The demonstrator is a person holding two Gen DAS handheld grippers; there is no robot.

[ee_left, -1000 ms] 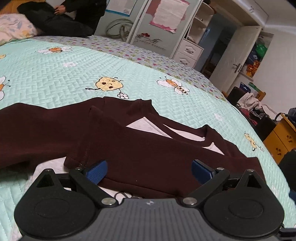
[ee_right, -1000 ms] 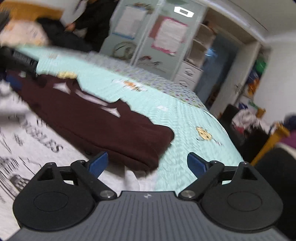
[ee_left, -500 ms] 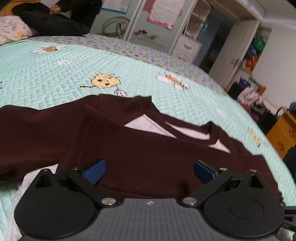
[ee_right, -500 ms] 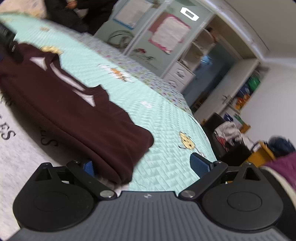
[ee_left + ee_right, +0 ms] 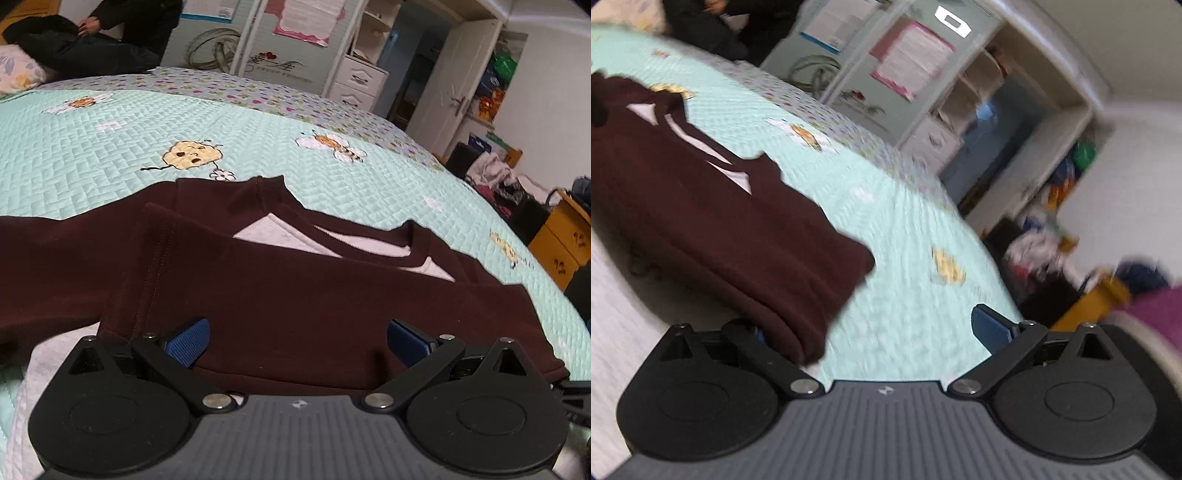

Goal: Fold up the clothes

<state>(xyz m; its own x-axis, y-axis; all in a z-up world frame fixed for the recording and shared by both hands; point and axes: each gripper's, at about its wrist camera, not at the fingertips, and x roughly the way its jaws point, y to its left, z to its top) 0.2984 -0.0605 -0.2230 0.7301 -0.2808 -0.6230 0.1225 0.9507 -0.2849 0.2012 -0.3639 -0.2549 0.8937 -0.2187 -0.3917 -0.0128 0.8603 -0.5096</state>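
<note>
A dark maroon sweatshirt with a white inner lining lies partly folded on the mint quilted bed. My left gripper is open, its blue pads level with the near folded edge of the maroon cloth, which spans the gap between them. In the right wrist view the same sweatshirt stretches off to the left. My right gripper is open at the sweatshirt's end corner; the cloth covers its left pad, and the right pad stands over bare quilt. White fabric lies under the sweatshirt.
A person in dark clothes is at the far end of the bed beside a pillow. White cabinets, an open door, a wooden drawer unit and piled clothes stand beyond the bed's right side.
The right gripper has moved in to the sweatshirt's end corner, which now hides its left pad. The left gripper has edged closer to the folded edge. Both stay open.
</note>
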